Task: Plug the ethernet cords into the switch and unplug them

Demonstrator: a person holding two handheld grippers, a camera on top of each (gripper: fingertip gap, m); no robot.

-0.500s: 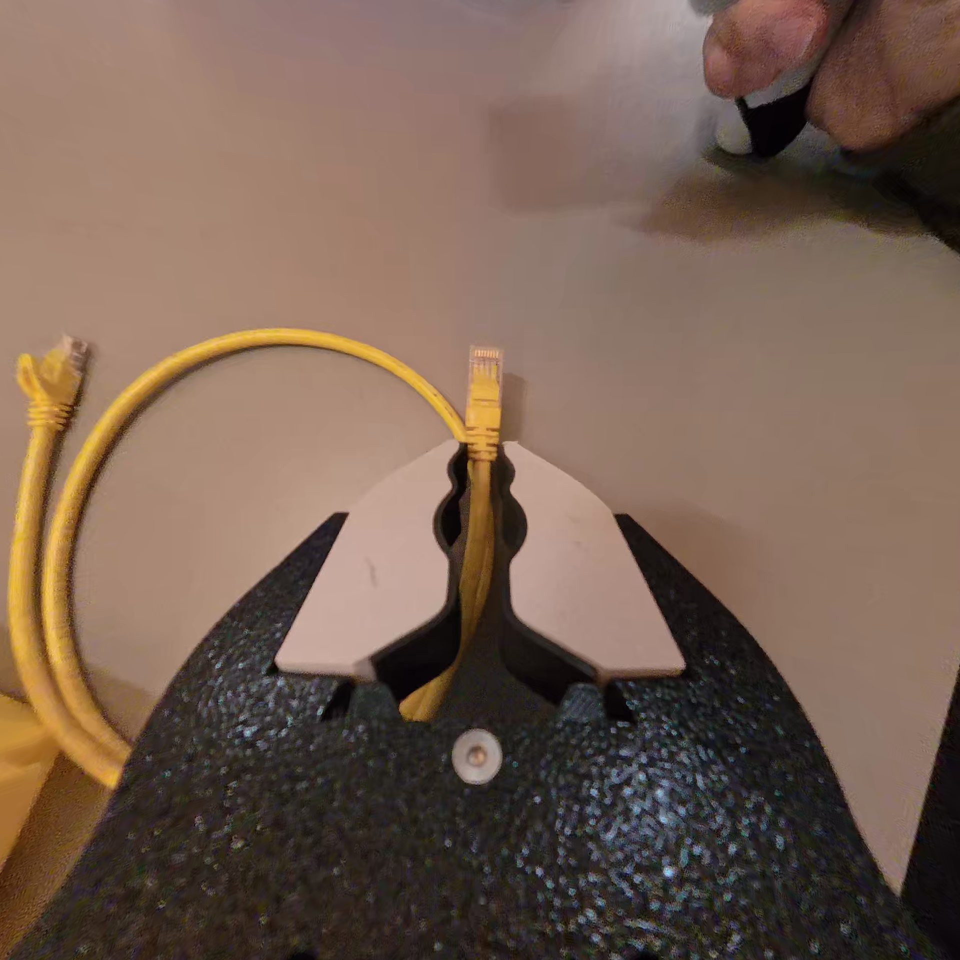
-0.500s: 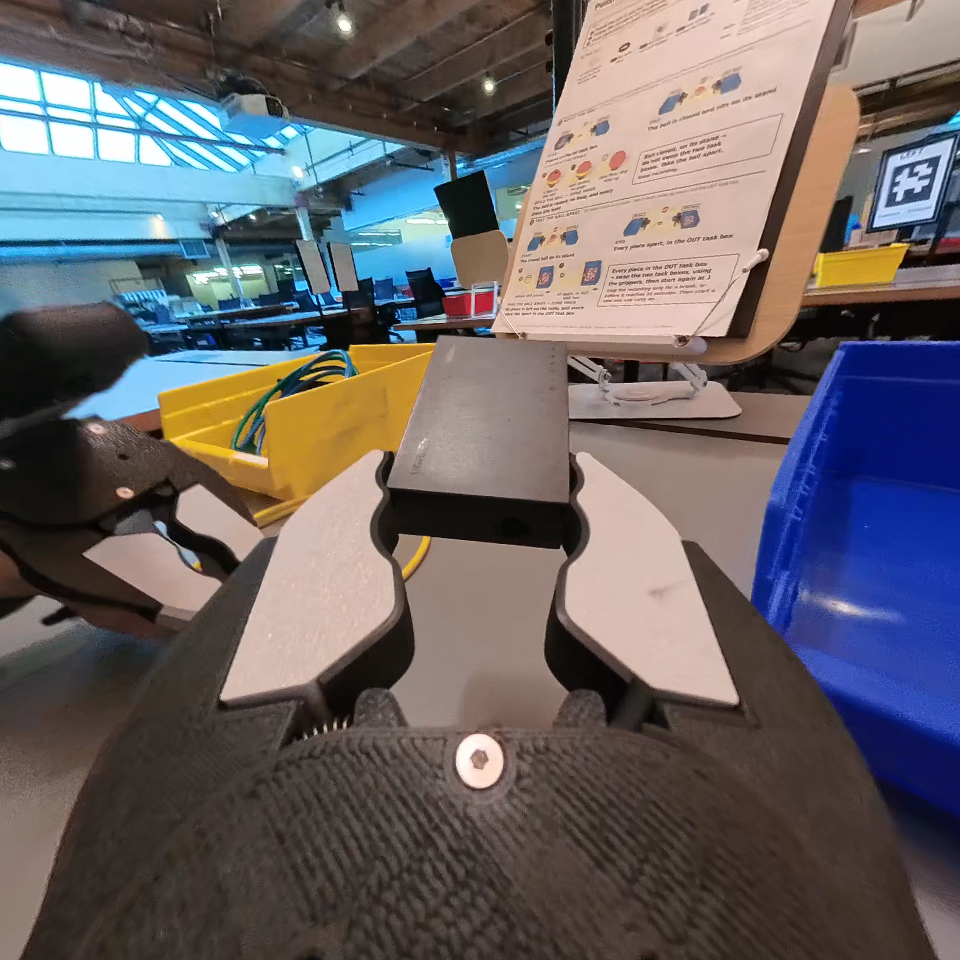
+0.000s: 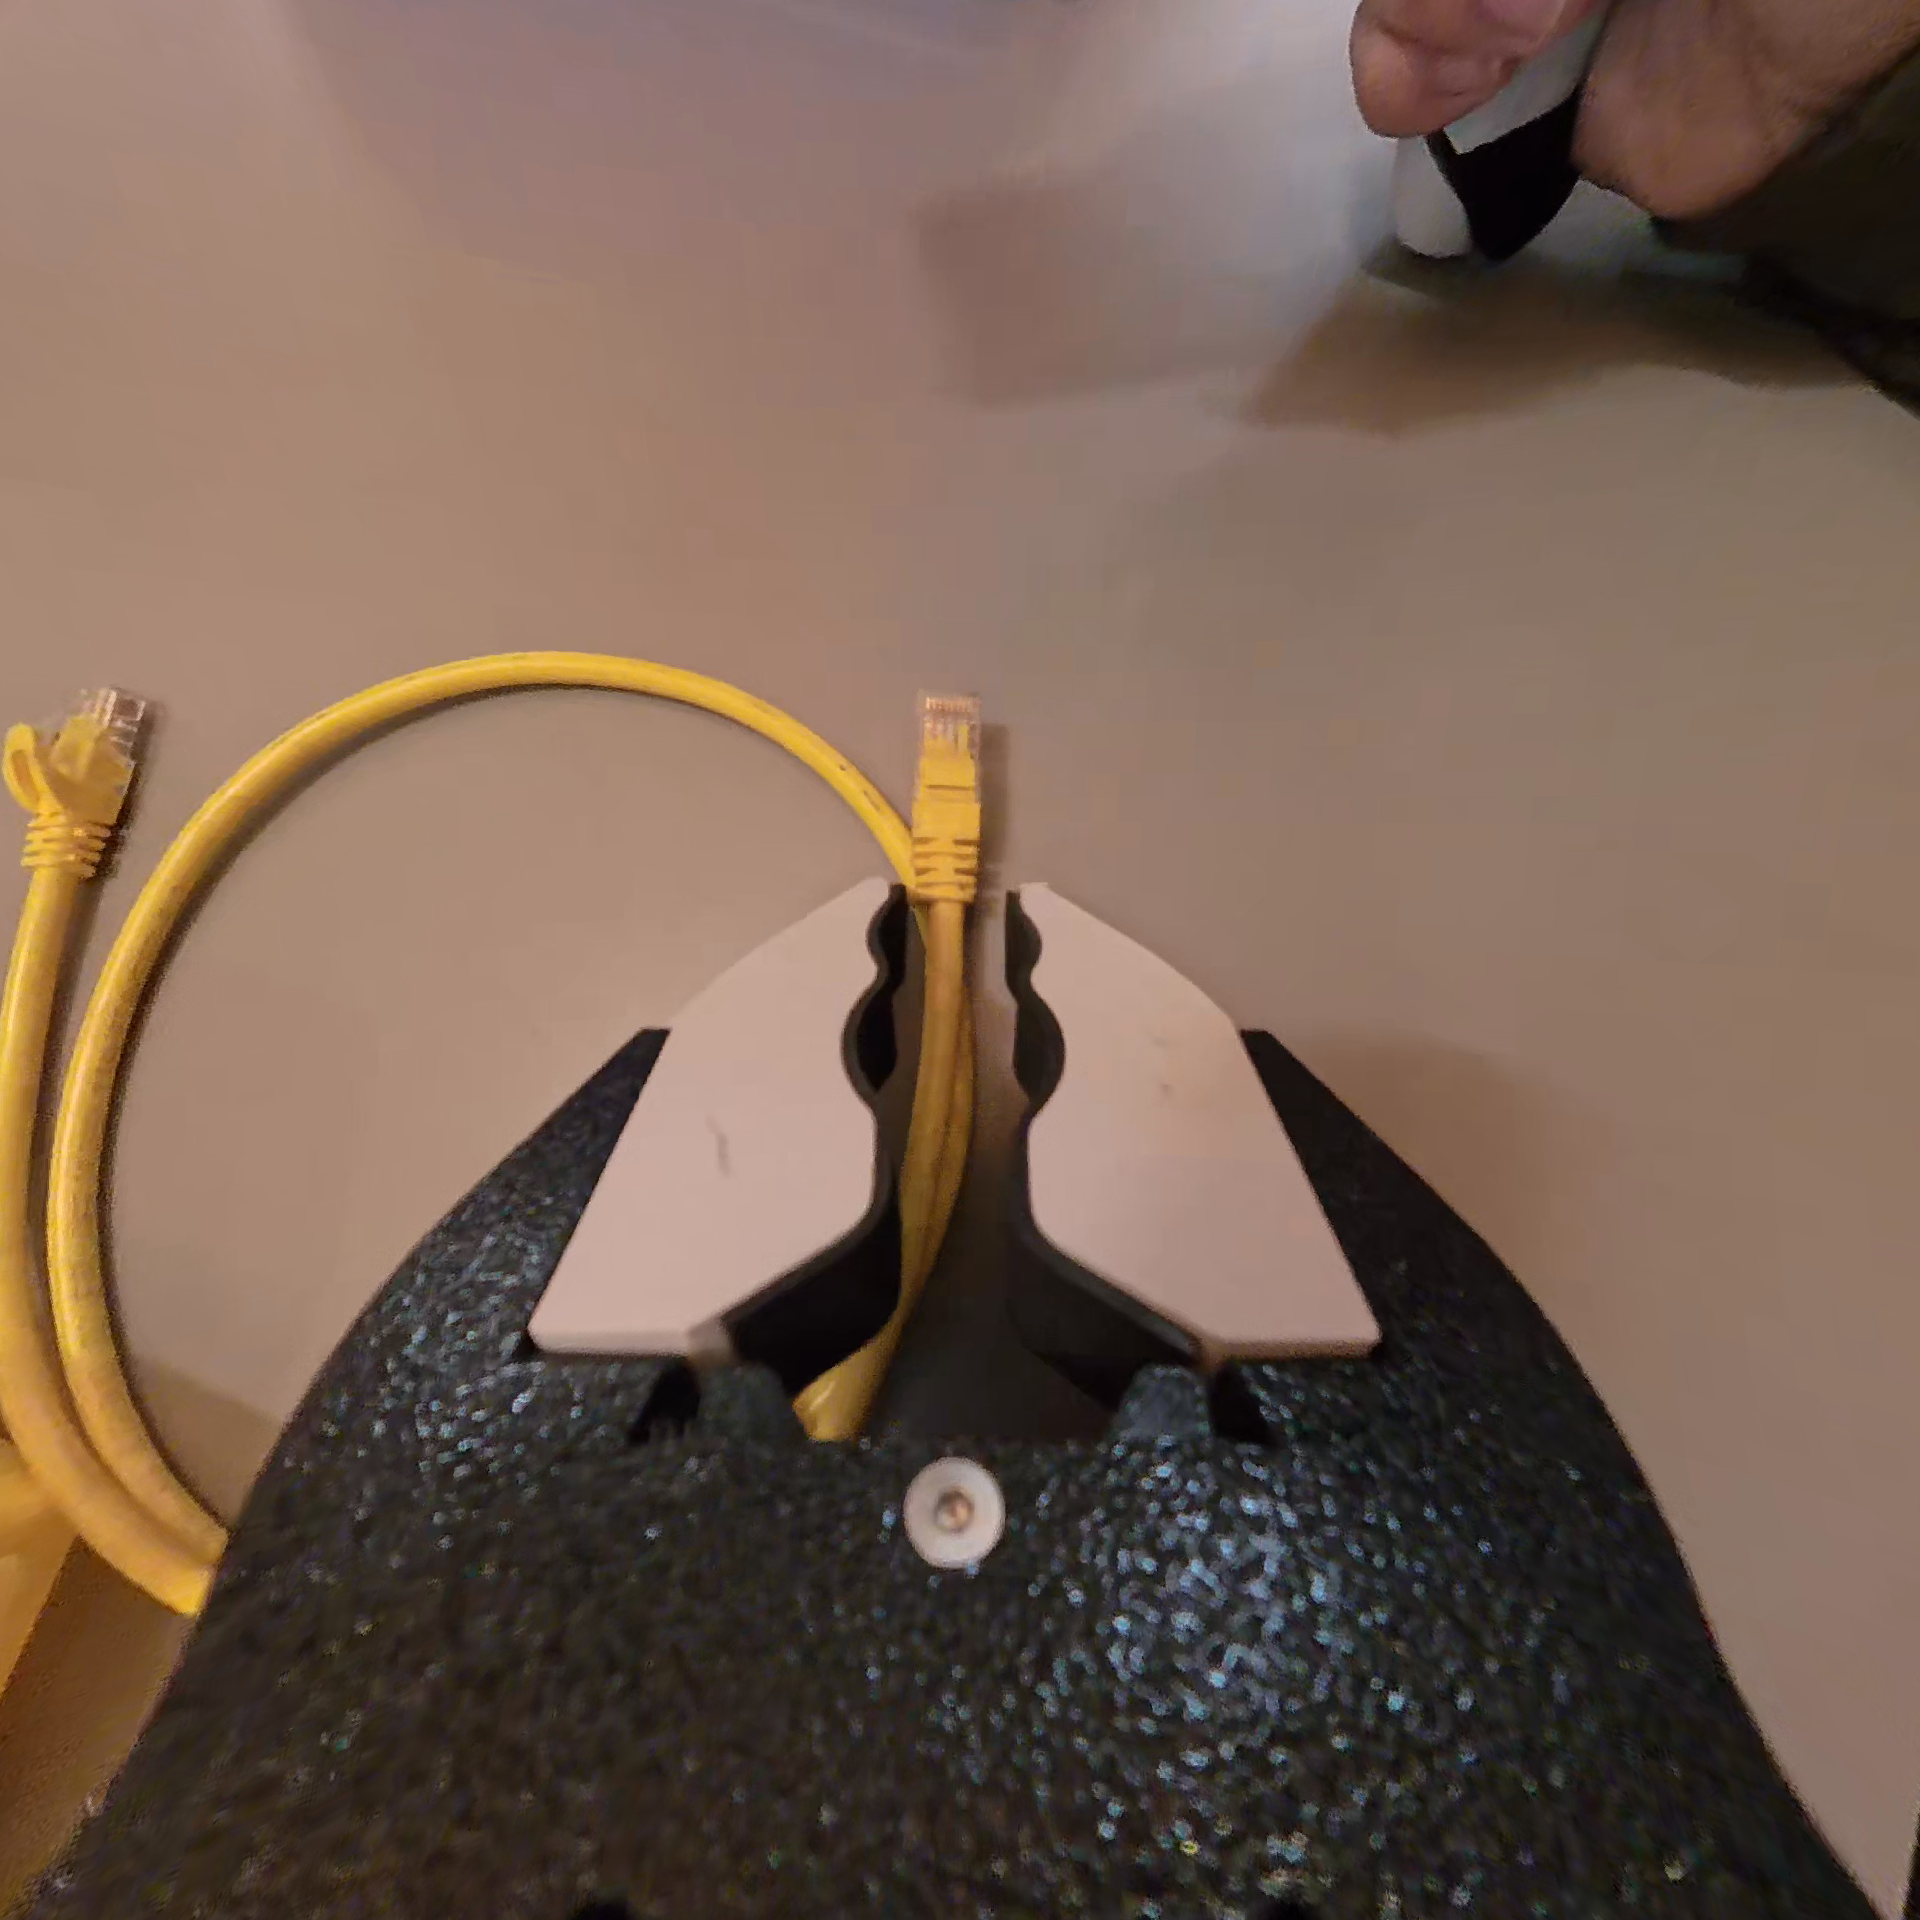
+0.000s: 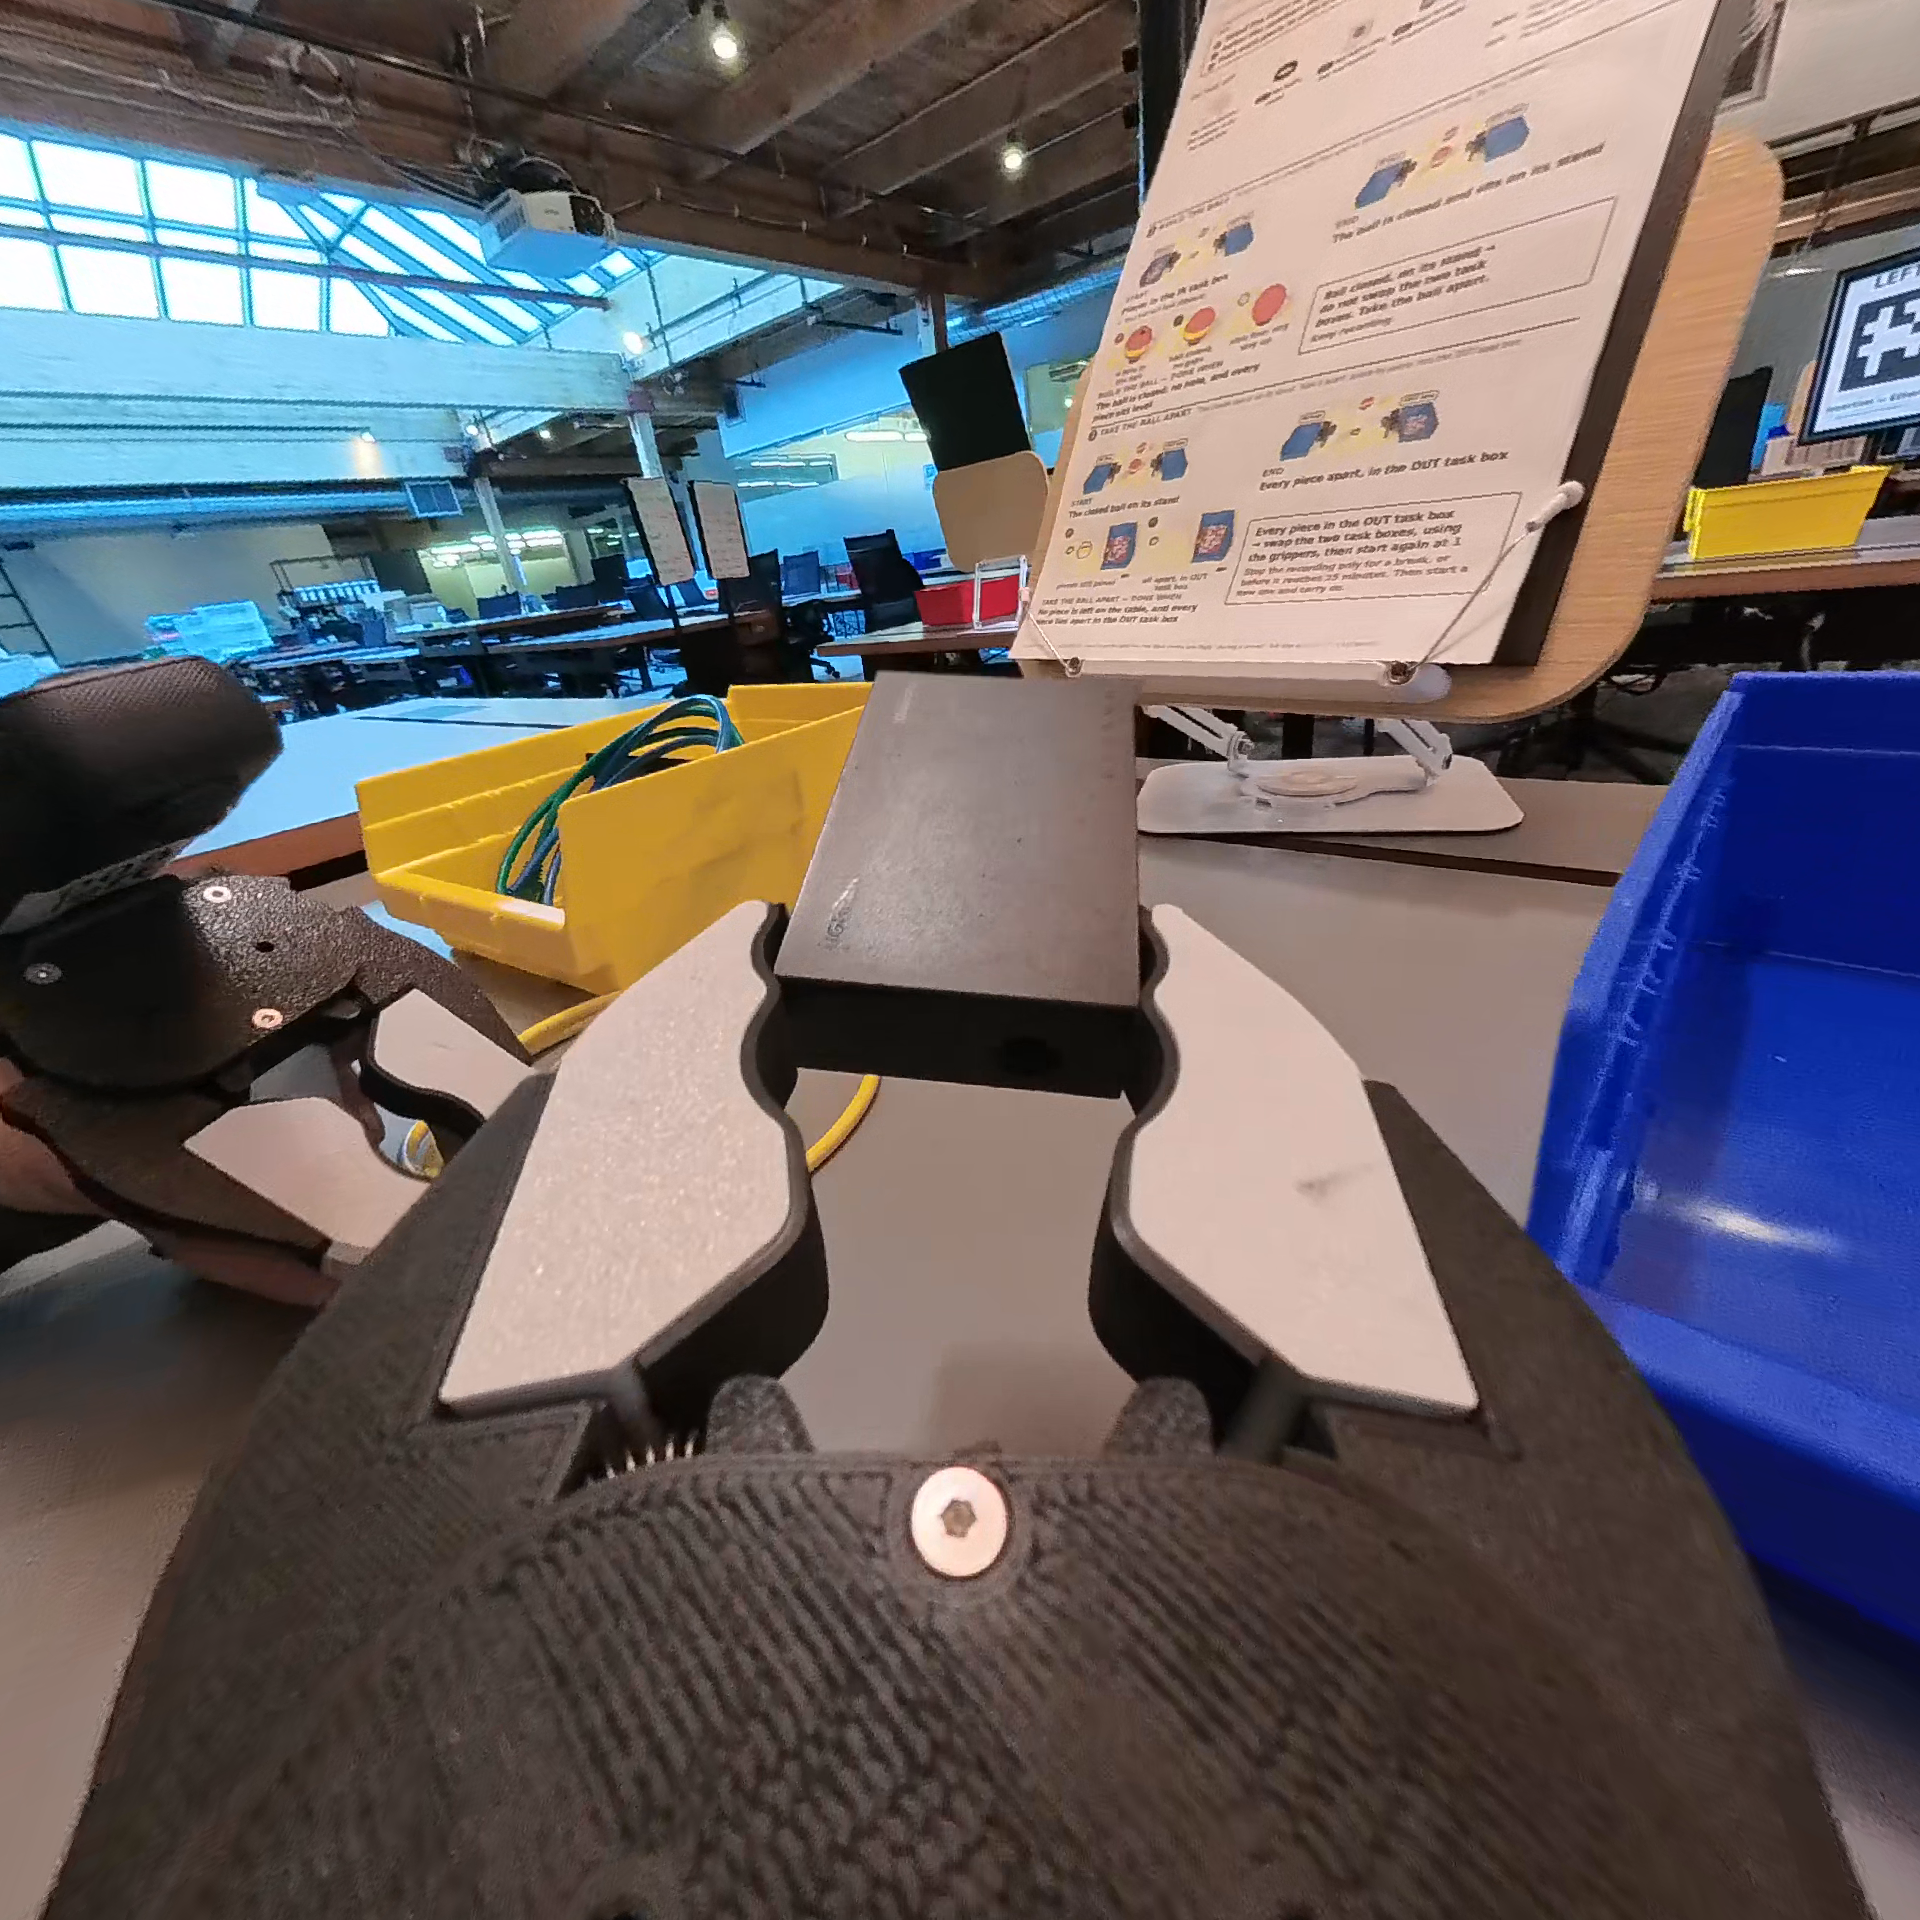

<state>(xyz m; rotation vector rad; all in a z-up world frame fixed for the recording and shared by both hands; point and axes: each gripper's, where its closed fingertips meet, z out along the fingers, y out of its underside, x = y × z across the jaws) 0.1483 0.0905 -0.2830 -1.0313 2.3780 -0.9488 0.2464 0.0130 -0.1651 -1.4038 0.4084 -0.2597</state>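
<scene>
In the left wrist view a yellow ethernet cord (image 3: 416,707) lies in a loop on the beige table. One plug (image 3: 945,769) points away just past my left gripper (image 3: 956,894). The jaws stand slightly apart, and the cord runs between them against the left finger. The cord's other plug (image 3: 88,748) lies at the far left. In the right wrist view my right gripper (image 4: 961,920) is shut on the near end of the black switch (image 4: 966,831) and holds it above the table. The left gripper (image 4: 312,1091) shows at the left there, low over the cord (image 4: 842,1132).
A yellow bin (image 4: 644,883) with green and blue cords (image 4: 613,779) stands behind the switch. A blue bin (image 4: 1766,1091) stands at the right. A paper sheet on a wooden stand (image 4: 1351,364) stands at the back. A hand (image 3: 1714,83) shows at the top right of the left wrist view.
My left gripper's jaws have parted a little and no longer pinch the yellow cord. The right gripper still holds the switch in about the same place.
</scene>
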